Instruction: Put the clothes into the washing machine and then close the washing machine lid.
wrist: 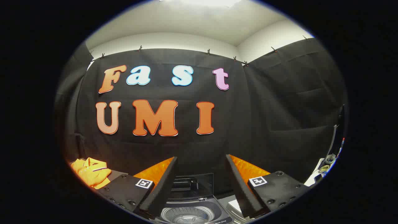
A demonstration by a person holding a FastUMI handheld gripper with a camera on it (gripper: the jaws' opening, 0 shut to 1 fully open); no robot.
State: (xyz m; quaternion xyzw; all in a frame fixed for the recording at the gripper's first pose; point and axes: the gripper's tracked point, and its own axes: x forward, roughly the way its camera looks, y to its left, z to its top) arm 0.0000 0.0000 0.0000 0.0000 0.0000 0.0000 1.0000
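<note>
Black cloth walls w/ white ceiling above. Gripper (pixel 201 165) fingers spread wide, empty, over open washing machine (pixel 190 214), tub partly cut off. Orange clothes (pixel 90 171) lie off to the left.

I see a black cloth (pixel 273 124) forming the booth wall; it covers the back and continues onto the right side, meeting at a corner seam. Small clips (pixel 208 51) fasten its top edge along a line. Above the cloth I see a pale painted wall (pixel 174 39), and above that a white ceiling (pixel 186 18). A bright ceiling light (pixel 211 2) sits at the top, directly overhead. The cloth shows soft folds on the right side.
</note>
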